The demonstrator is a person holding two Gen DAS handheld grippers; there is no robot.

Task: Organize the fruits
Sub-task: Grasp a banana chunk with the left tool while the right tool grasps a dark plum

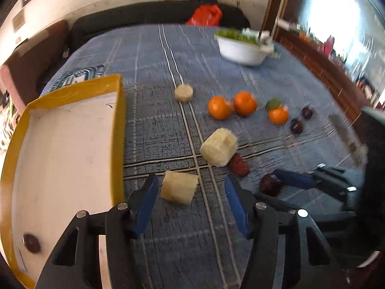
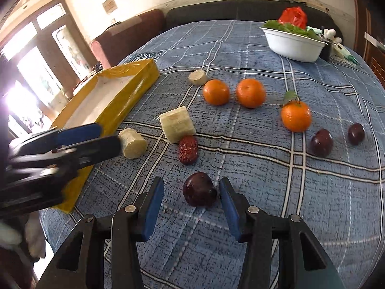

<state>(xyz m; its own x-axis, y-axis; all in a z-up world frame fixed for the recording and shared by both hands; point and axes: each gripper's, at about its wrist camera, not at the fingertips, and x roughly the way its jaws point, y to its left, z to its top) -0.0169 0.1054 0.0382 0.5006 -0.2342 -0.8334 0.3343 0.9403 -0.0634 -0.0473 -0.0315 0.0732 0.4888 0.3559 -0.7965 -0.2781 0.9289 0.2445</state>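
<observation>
Right tongs [image 2: 191,197] gape around a plum [image 2: 199,189]; left tongs [image 1: 191,192] gape beside a sideways-lying banana chunk [image 1: 178,187].

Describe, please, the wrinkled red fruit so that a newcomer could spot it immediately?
Start at the yellow box on the blue plaid cloth. Beside it lie pale cut chunks; the largest chunk has the red date touching its near side. Unlike the smooth dark plums and the oranges, it is oblong, wrinkled and bright red.

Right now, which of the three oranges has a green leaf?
The orange nearest the two dark plums, standing apart from the other pair; only it carries a leaf.
</observation>
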